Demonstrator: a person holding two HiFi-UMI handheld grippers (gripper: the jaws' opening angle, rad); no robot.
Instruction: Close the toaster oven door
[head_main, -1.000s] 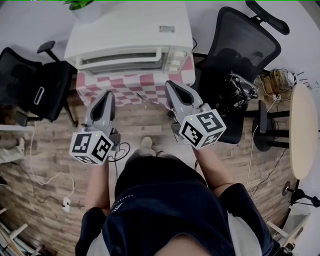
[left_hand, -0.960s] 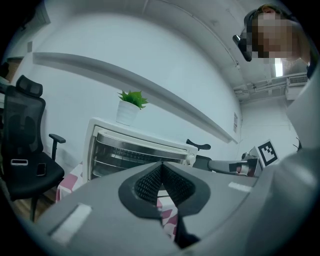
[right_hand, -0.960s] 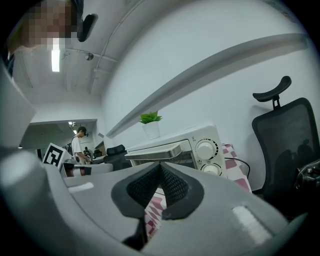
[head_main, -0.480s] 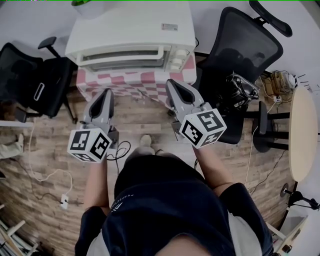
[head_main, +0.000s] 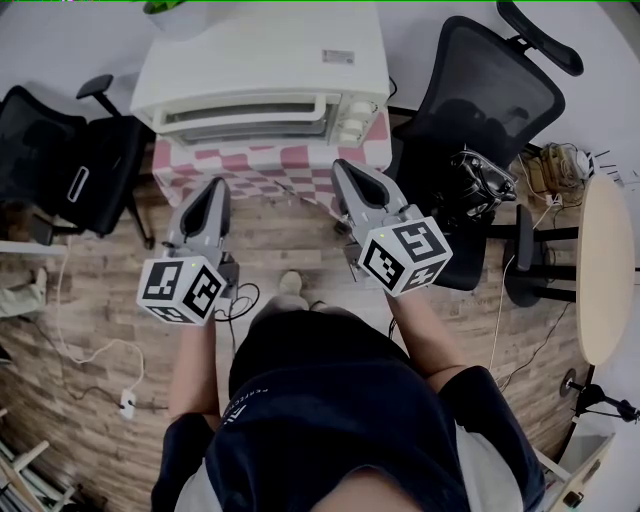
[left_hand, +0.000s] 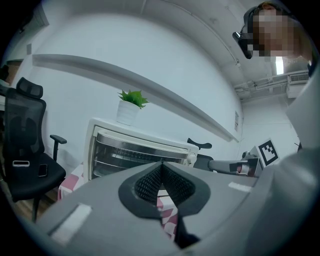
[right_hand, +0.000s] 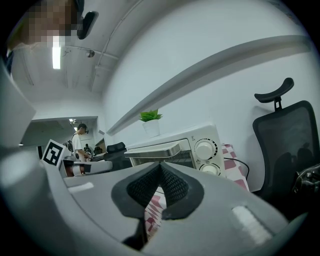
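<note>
Remote session, head view: my two hand-held grippers hover side by side on the near side of the white toaster oven (head_main: 262, 70). The oven sits at the far centre on a tabletop (head_main: 270, 165) draped in pink-and-white checks. My left hand-held gripper (head_main: 213, 186) has its jaws pressed together with nothing between them. My right hand-held gripper (head_main: 343, 167) is likewise closed and empty (each gripper's own view shows its ribbed pads meeting). Both tips point towards the oven and stand apart from it. The oven's glass door (head_main: 245, 118) stands upright against the front, its handle bar along the top edge and the knobs (head_main: 350, 122) to its right. A potted plant (left_hand: 131, 106) shows at the oven's far left corner. A black office chair (head_main: 60, 170) stands left of the tabletop, and another chair (head_main: 480, 90) stands to its right.
</note>
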